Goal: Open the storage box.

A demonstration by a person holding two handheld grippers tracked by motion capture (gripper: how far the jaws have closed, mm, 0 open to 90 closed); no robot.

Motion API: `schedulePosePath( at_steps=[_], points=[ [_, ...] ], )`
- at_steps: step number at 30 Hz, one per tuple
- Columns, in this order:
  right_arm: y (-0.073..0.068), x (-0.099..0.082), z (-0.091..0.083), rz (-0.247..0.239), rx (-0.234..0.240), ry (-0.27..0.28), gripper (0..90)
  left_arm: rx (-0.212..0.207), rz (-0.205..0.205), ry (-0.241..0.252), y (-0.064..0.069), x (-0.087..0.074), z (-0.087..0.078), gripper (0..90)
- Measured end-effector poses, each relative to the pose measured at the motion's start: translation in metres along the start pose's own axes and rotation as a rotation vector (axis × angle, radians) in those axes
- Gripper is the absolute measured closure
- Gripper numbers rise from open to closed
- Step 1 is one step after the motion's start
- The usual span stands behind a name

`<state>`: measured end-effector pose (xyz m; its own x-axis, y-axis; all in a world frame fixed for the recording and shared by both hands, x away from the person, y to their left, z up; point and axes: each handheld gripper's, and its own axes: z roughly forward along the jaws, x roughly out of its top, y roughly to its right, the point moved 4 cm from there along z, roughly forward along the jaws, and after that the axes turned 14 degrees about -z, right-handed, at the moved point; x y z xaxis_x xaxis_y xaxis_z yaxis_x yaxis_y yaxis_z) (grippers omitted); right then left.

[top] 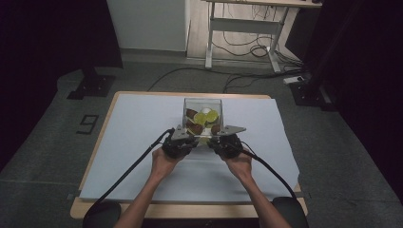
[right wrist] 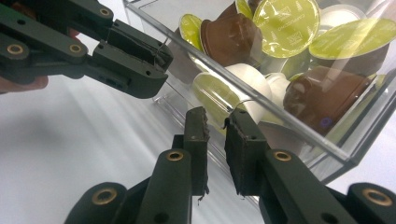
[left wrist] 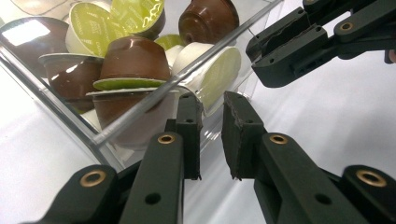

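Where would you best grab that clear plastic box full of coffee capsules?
By the thin upper rim of the near wall of the clear plastic box, coming from the person's side, one gripper toward each corner. The wall is a flat, thin upright sheet that narrow jaws could probably pinch.

I saw a wooden table with a pale sheet spread over most of its top, leaving bare wood along the edges. On the sheet stood a clear plastic box of coffee pods, brown, green and white, just ahead of my left gripper and right gripper, whose tips met its near wall.
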<state>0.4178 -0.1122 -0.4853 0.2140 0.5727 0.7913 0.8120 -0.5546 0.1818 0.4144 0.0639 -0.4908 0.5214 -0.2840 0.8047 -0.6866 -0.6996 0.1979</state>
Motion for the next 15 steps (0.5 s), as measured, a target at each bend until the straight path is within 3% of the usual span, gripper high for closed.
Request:
schedulePosePath(
  at_steps=[7, 15],
  points=[
    [-0.005, -0.002, -0.004, -0.012, 0.01, 0.0, 77.9, 0.015, 0.038, -0.024, 0.006, -0.004, -0.003, 77.4],
    [-0.013, -0.004, -0.008, -0.026, 0.023, -0.005, 77.8, 0.006, 0.041, -0.023, 0.013, -0.01, -0.008, 78.3]
  ],
)
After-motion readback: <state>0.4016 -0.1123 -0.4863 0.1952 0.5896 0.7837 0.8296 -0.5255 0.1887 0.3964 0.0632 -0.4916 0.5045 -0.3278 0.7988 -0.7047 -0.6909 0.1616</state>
